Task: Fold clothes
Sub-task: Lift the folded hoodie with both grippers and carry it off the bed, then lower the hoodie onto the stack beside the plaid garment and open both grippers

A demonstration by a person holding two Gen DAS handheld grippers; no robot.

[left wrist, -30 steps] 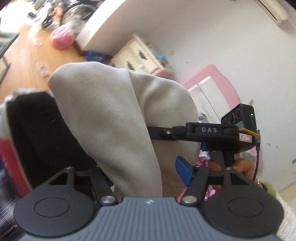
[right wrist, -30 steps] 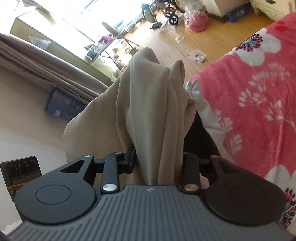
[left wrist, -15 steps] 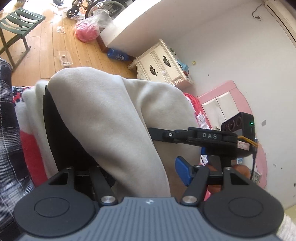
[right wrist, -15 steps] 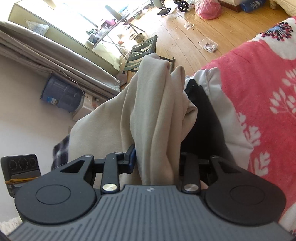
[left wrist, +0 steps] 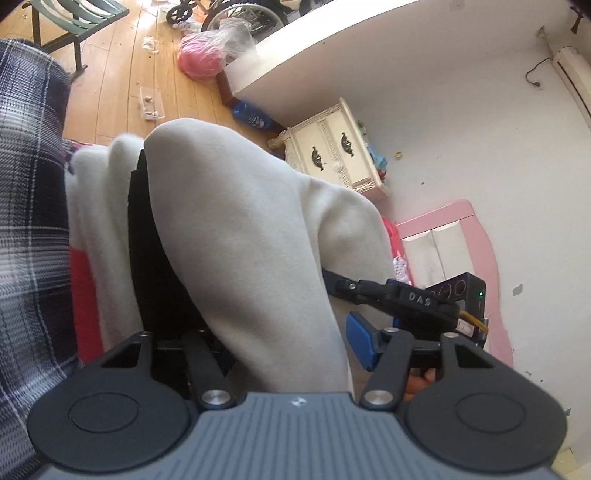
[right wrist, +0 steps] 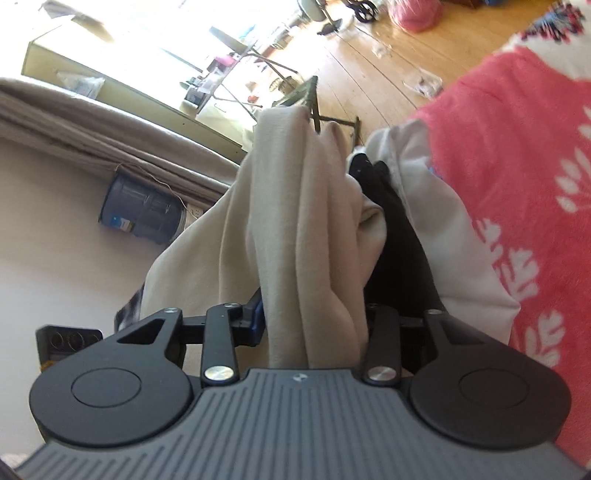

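Observation:
A beige garment [left wrist: 251,251] hangs bunched between my two grippers. My left gripper [left wrist: 288,343] is shut on it; the cloth fills the gap between the blue-padded fingers [left wrist: 360,341]. My right gripper [right wrist: 314,325] is also shut on the same beige garment [right wrist: 303,229], which drapes forward in folds. A black cloth [left wrist: 155,266] lies behind it on a white garment [left wrist: 92,206]; both also show in the right wrist view, the black cloth [right wrist: 395,236] beside the white garment [right wrist: 443,229]. The right gripper's body [left wrist: 413,299] shows in the left wrist view.
A red floral blanket [right wrist: 524,155] covers the bed at the right. A plaid cloth [left wrist: 29,206] lies at the left. A cream nightstand [left wrist: 332,155], a pink cabinet [left wrist: 461,251], a green folding chair [left wrist: 74,22] and clutter stand on the wooden floor [left wrist: 110,81].
Both grippers, still holding the beige garment, have tilted and moved; more floor and plaid cloth show on the left, and the black and white clothes sit closer beneath.

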